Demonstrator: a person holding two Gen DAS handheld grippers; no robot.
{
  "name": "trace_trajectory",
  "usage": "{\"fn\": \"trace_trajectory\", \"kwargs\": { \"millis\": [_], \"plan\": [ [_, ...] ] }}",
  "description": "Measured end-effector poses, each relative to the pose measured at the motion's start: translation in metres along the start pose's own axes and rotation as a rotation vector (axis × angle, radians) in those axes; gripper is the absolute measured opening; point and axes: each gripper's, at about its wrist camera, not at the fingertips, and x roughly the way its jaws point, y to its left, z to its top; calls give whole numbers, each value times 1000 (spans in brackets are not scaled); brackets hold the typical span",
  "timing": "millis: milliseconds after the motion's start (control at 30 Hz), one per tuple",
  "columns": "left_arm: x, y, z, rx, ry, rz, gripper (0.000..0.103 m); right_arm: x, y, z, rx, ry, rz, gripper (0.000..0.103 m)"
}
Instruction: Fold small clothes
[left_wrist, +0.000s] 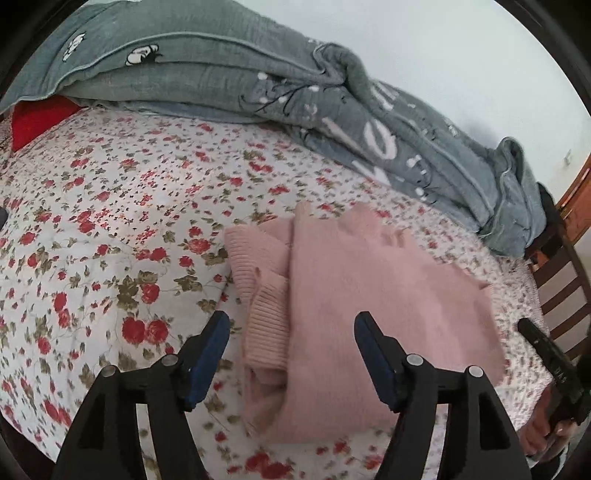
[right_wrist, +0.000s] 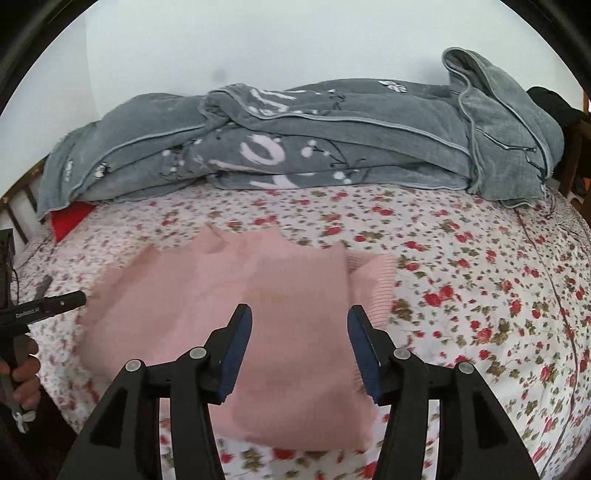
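Pink sweater lies folded on the bed, ribbed cuff showing at one edge. I hold both grippers above it: left gripper jaws wide open, gripping nothing; right gripper jaws likewise open and empty. Grey blanket heaped along the far side by the wall

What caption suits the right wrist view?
Open right gripper hovering over a folded pink sweater on a floral bedspread.
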Motion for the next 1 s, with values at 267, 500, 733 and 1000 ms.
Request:
{"fn": "trace_trajectory", "kwargs": {
  "millis": [267,500,733,1000],
  "plan": [
    [-21,-20,-6,37,-14,-29,70,-19,31,-5,-10,20,50,55],
    [-18,-3,-6,29,-17,-29,73,-9,46,-15,-18,49,58,58],
    [22,37,-19,-38,65,-88,72,46,50,-41,-30,118,57,59],
    [60,53,-13,-102,94,-206,72,57,72,-36,-90,87,24,59]
  ]
}}
